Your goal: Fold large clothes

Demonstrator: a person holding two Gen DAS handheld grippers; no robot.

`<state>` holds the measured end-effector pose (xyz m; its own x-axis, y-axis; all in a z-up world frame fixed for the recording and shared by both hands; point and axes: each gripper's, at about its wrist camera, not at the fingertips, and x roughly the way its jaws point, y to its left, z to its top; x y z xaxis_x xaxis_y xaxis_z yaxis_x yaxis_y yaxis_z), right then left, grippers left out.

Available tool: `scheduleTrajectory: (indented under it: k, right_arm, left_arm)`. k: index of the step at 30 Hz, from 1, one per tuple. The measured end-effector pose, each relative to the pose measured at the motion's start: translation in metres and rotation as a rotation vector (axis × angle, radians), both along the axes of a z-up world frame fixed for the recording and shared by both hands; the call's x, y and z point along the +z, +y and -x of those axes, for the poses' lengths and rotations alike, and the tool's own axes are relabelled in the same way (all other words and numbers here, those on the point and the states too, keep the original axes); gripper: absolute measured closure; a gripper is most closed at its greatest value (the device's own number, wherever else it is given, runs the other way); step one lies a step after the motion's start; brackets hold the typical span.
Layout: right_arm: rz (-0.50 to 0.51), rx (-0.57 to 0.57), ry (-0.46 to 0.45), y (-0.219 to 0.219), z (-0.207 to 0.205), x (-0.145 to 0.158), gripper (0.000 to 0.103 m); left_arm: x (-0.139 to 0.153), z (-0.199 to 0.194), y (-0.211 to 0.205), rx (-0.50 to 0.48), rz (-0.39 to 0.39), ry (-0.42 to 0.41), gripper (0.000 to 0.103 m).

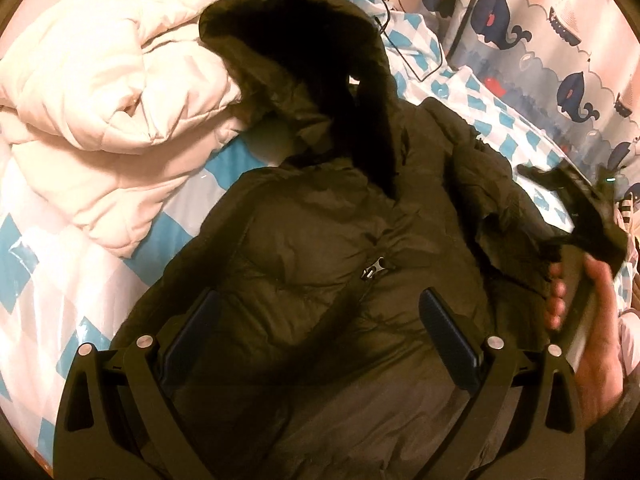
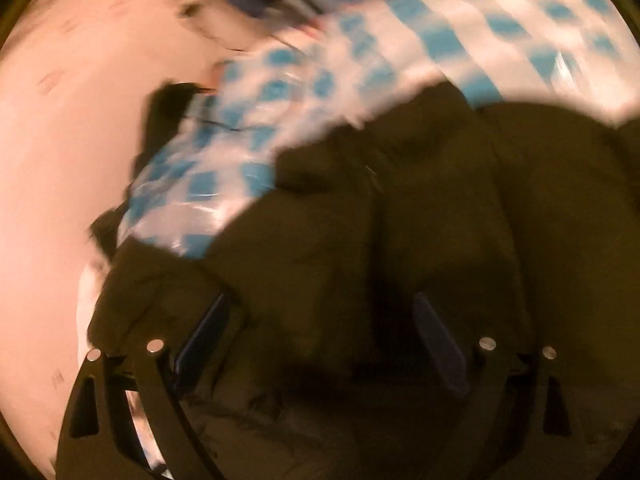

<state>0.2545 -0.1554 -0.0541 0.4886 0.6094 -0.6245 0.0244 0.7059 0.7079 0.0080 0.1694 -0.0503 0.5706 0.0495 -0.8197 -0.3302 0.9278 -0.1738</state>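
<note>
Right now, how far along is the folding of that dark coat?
Barely begun. Done: the coat lies on the checked sheet. In hand: nothing gripped; the left gripper and right gripper hover open above it. Left: the hood and the bunched sleeve remain unfolded.

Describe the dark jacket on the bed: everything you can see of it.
The jacket is a dark olive-brown, puffy, quilted coat with a slight sheen. It lies spread on the blue-and-white checked bedsheet, front up. Its hood, with a black lining, points away and rests partly on the white quilt. A metal zipper pull shows mid-chest. One side is bunched and wrinkled near the right gripper. The left gripper hangs open above its body, not gripping it. The right wrist view is blurred.
</note>
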Motion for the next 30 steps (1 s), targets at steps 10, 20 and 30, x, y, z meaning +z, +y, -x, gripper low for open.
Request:
scheduleTrajectory:
  k: [10,20,30]
  right_arm:
    - [-0.21,0.378,-0.204,0.127,0.006,0.069,0.013]
    - [0.139,-0.076,-0.257,-0.113,0.093,0.054,0.013]
    - [0.186,-0.036,-0.1,-0.165,0.119,0.0,0.013]
  left_arm:
    - [-0.004,-0.003,0.011,0.024,0.013,0.009,0.008]
    - [0.002,-0.003,-0.004,-0.003,-0.03,-0.006,0.008]
    - [0.008,-0.022,-0.039,-0.009,-0.173,-0.069,0.008]
